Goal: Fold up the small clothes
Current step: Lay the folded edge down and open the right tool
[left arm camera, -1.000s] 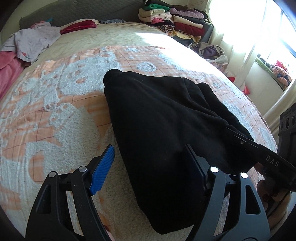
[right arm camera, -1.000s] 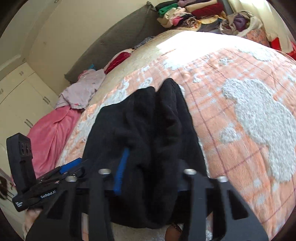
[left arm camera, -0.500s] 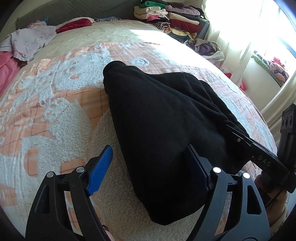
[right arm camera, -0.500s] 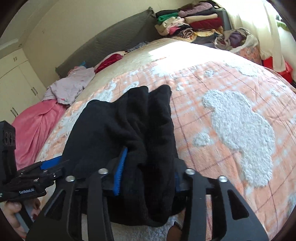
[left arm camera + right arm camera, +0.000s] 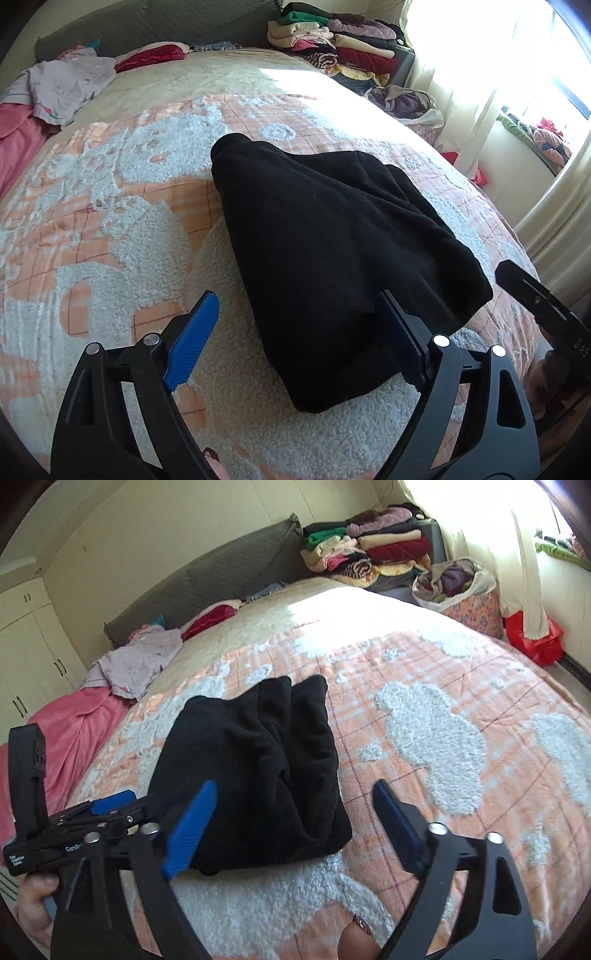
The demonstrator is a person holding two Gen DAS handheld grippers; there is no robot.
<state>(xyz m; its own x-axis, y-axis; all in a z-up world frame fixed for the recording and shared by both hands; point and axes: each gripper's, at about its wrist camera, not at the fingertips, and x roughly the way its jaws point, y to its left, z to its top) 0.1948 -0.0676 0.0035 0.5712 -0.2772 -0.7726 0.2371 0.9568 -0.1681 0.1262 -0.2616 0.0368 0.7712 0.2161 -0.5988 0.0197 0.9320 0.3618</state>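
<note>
One black garment (image 5: 332, 236) lying folded near bed's (image 5: 424, 672) foot edge, open blanket all around. Two grippers, left (image 5: 295, 339) and right (image 5: 291, 823), jaws spread wide, pinching nothing.

Bed (image 5: 155, 88), covered by an orange-and-white fleecy blanket (image 5: 92, 221). At frame centre: folded black garment (image 5: 332, 240), lying on the blanket. Upper left: lilac garment (image 5: 62, 85) and pink cloth (image 5: 14, 136). Top centre, by the headboard: red item (image 5: 155, 55).

Both hand-held grippers — left (image 5: 299, 332), right (image 5: 295, 819) — agape
</note>
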